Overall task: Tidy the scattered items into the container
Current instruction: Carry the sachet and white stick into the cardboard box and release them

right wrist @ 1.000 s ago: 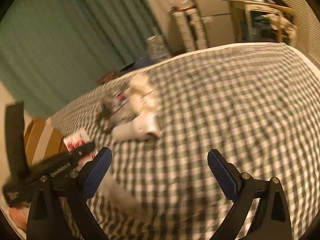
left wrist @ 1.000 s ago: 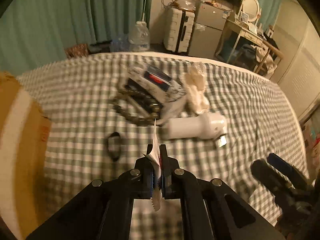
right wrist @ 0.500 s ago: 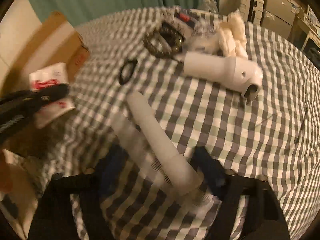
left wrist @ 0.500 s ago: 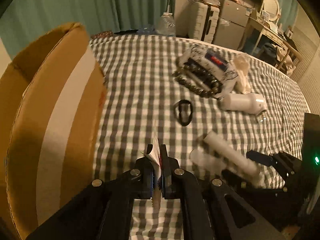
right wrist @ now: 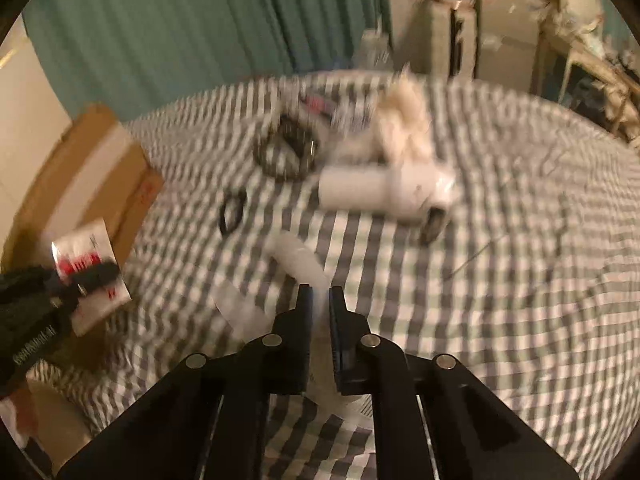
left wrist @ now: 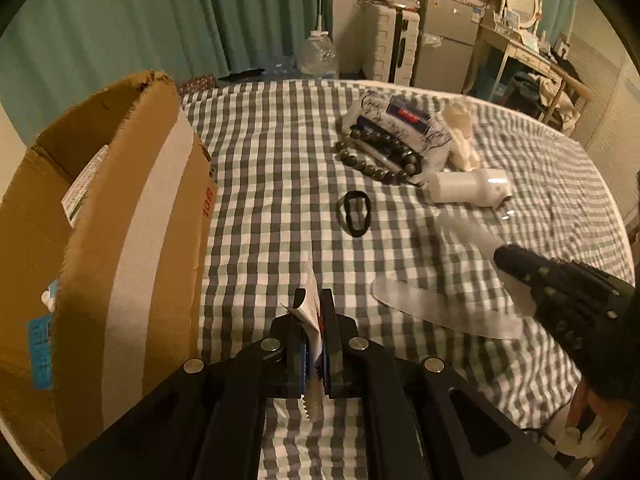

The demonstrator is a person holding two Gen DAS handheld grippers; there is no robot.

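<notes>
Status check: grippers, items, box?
Left gripper shut on sachet, beside box. Right gripper just closed on tube. Beads, hair tie, bottle remain on bed.

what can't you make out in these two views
- Box interior: left wrist view, hidden by its near wall.
- White tube in the right hand-held gripper: right wrist view, motion blur; its grip point is unclear.
- Packet print: right wrist view, blurred.
- Bead string: partly lost against the wrapper, left wrist view.
</notes>
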